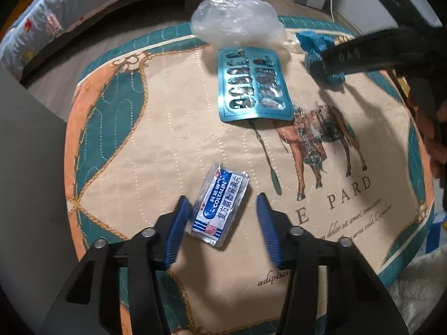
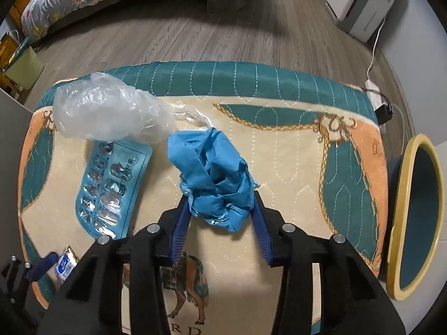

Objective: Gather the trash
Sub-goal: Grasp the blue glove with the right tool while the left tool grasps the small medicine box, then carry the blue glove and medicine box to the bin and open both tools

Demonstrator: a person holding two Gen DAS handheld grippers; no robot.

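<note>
Right tool [image 2: 222, 203] clamps the crumpled blue wad [image 2: 215, 173], left tool [image 1: 223, 209] gapes beside the sachet [image 1: 220, 205], bin [image 2: 402, 223] interior hidden.

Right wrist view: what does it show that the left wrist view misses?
Only the right wrist view shows the yellow-rimmed bin beside the mat and the right gripper closed on the blue crumpled wad. Only the left wrist view shows the left gripper around the sachet, one finger touching. Both show the blister pack and clear plastic bag.
</note>
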